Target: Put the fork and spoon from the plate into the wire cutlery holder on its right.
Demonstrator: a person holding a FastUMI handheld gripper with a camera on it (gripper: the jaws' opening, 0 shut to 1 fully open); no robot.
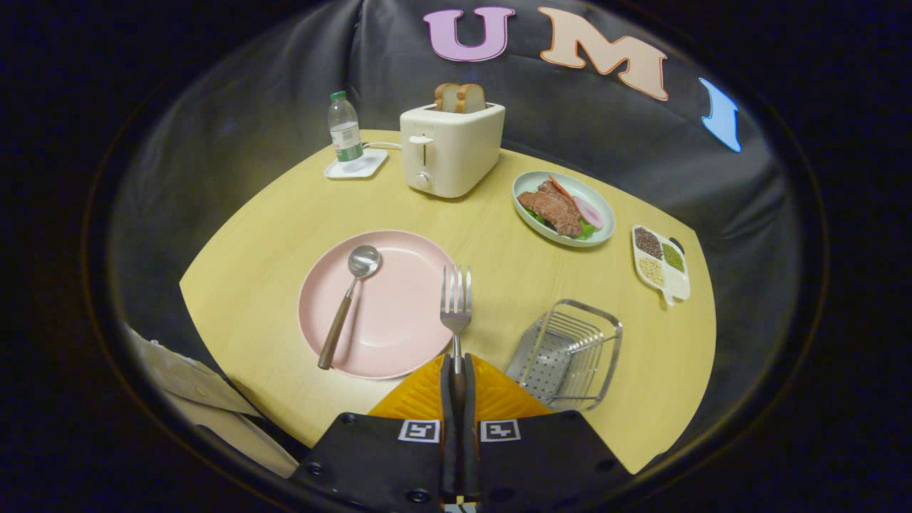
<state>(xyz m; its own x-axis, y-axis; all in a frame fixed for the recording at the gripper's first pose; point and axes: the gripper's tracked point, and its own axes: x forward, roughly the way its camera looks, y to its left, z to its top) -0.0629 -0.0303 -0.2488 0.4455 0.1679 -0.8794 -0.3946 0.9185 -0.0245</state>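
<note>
Round wooden table (499, 256) in dark booth. Gripper (457, 370) clamped narrow on fork (455, 303) handle, tines pointing ahead, fork seemingly lifted above pink plate (399, 313) edge. Wire cutlery holder (570, 353) just right of fingers, open top, looks empty. Spoon (348, 303) lying on plate, left of fingers, handle toward camera. Next: swing right, tip fork into holder.

Dim, perhaps overhead light; fisheye-warped edges.

Fork (456, 303) handle hidden between tool (457, 370) fingers; sectioned dish (661, 266) contents too small to tell.
</note>
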